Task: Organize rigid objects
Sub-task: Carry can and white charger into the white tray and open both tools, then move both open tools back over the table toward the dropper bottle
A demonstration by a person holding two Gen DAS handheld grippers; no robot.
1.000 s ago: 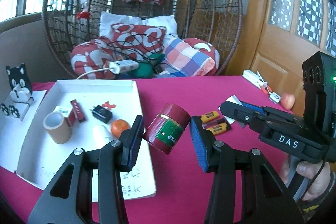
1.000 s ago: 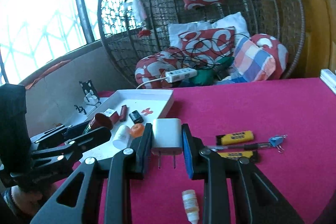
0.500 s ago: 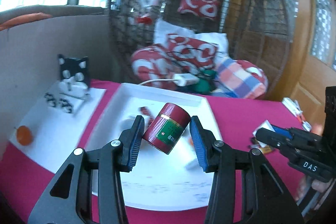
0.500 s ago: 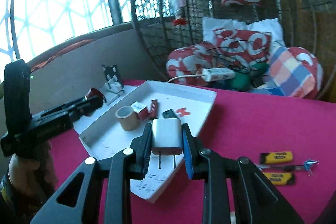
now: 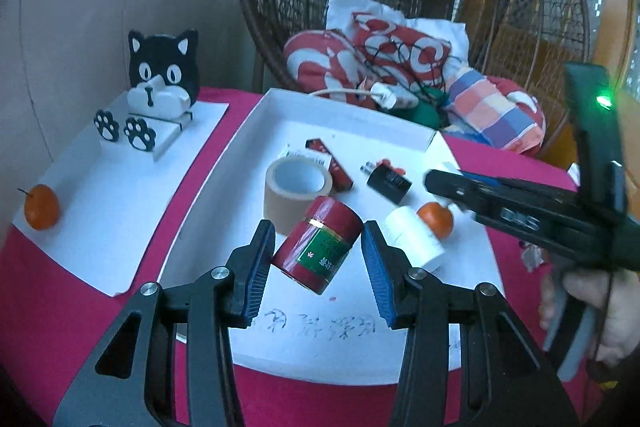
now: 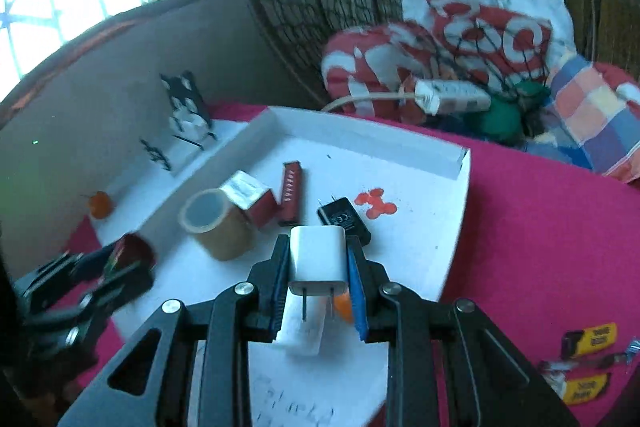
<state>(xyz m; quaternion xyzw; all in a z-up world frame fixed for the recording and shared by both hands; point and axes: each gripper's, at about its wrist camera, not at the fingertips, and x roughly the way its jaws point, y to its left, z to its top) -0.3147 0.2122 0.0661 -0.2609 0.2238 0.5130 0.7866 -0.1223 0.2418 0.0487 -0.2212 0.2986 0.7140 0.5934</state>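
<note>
Left wrist: left tongs pinching red canister; right tongs pinching white charger

Motion-blurred at nine o'clock in the right wrist view, the left gripper half hides its red tin.

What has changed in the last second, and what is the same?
Both grippers travelled from above the pink tablecloth to above the white cardboard tray. The left gripper still clamps the dark red cylindrical tin; the right gripper still clamps the white plug charger.
</note>
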